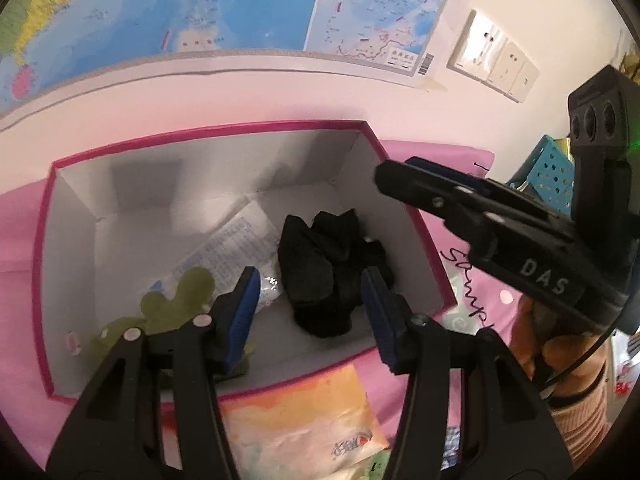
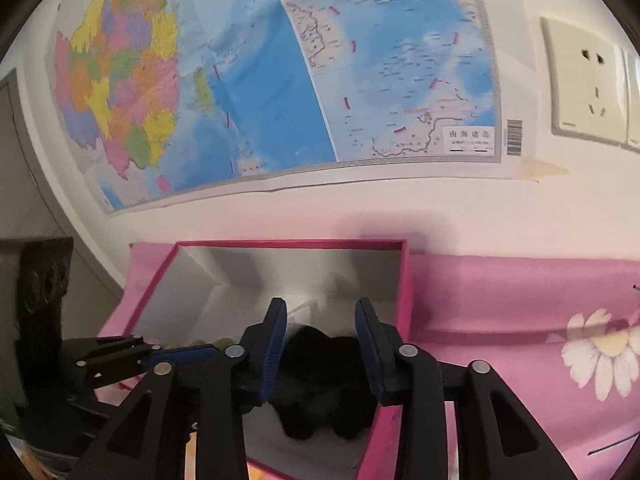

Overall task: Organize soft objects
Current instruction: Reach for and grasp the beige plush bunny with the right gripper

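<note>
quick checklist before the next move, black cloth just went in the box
1. Black cloth lies on the floor of the pink box, inside its walls: ok.
2. Right gripper jaws are apart, with the cloth below and not pinched: ok.
3. Left gripper jaws are apart and empty: ok.
4. Green plush toy is already in the box: ok.
5. Orange packet lies outside the box, in front of its near wall, not yet stowed: not ok.
6. Room left in the box, with bare floor toward the back: ok.
</note>
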`<control>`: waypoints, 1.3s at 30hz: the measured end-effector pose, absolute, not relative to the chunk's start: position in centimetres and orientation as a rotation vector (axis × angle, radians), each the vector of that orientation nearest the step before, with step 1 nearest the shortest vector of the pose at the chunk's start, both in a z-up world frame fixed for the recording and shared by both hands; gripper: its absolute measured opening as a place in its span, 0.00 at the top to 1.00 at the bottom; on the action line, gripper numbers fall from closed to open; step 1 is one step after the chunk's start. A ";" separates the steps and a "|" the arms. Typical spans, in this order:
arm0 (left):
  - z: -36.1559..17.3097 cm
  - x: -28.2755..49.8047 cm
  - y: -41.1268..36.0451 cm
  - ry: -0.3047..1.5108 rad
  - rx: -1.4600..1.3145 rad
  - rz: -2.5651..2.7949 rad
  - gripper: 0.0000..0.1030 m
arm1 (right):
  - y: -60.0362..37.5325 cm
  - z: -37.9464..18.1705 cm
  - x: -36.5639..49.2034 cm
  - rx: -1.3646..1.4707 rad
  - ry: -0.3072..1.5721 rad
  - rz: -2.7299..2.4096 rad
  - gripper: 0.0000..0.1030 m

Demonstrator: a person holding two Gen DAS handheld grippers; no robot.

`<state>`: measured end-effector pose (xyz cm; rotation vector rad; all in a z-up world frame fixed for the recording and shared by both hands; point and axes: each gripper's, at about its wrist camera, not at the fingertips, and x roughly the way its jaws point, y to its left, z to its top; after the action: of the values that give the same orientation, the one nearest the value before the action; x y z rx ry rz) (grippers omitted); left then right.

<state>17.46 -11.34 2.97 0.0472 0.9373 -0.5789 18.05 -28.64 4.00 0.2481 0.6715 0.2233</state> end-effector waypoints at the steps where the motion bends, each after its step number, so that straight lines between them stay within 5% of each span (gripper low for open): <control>1: 3.1 16.9 -11.0 0.923 0.054 -0.581 0.47 | -28.7 4.1 17.6 0.244 0.666 0.224 0.64; 15: 4.1 6.1 -7.9 0.822 0.168 -0.770 0.42 | -28.6 4.8 5.7 0.238 0.686 0.465 0.47; 39: -4.7 -4.6 -10.2 1.061 0.254 -1.034 0.42 | -26.3 -3.7 -6.3 0.251 0.989 0.496 0.47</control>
<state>-4.62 -10.24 -4.69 0.2542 1.0609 -1.0344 -6.27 -26.35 -3.68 0.2510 0.9890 0.4960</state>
